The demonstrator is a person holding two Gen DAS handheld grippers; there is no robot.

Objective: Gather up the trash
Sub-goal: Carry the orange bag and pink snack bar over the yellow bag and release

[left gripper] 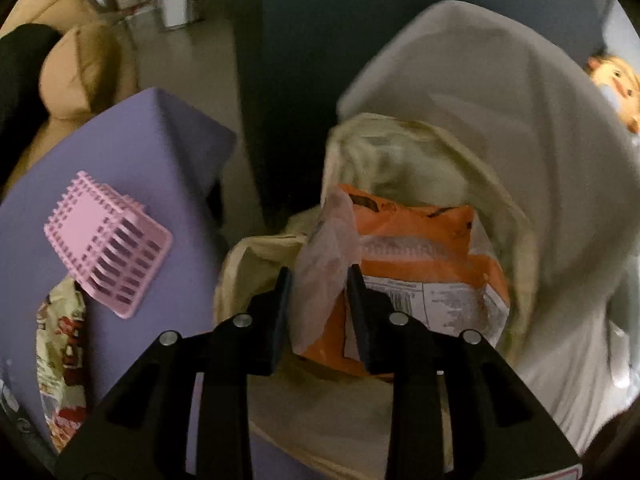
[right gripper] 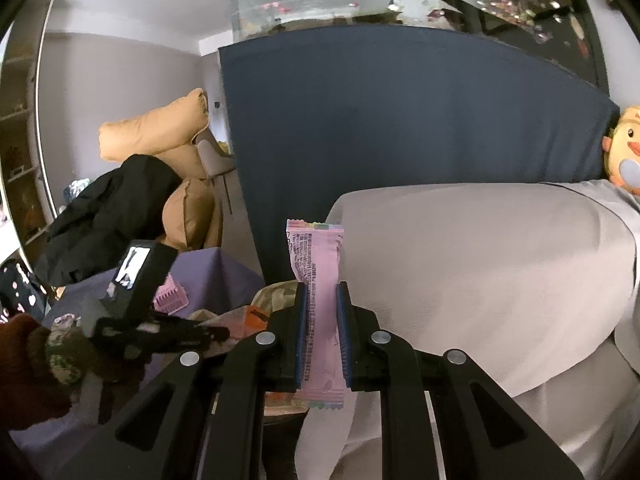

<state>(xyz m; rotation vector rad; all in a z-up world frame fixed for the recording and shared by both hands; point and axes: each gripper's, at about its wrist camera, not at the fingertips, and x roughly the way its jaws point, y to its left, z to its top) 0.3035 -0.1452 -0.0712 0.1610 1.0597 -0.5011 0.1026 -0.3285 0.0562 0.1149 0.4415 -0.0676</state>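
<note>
Over the cream plastic-lined trash bin (left gripper: 400, 152), the left tool (left gripper: 318, 280) pinches a translucent film wrapper (left gripper: 324, 264) just above an orange snack bag (left gripper: 420, 240) inside. Beside it, the right tool (right gripper: 322, 312) clamps an upright pink candy wrapper (right gripper: 316, 256). On the purple bench (left gripper: 132, 140) lies a tipped pink slatted plastic basket (left gripper: 108, 244).

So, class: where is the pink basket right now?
In the left wrist view the pink basket lies tipped on the purple table, left of the lined trash bin and just above a snack packet.

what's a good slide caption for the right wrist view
Right gripper clamps a pink snack wrapper upright before a grey-draped sofa.
</note>
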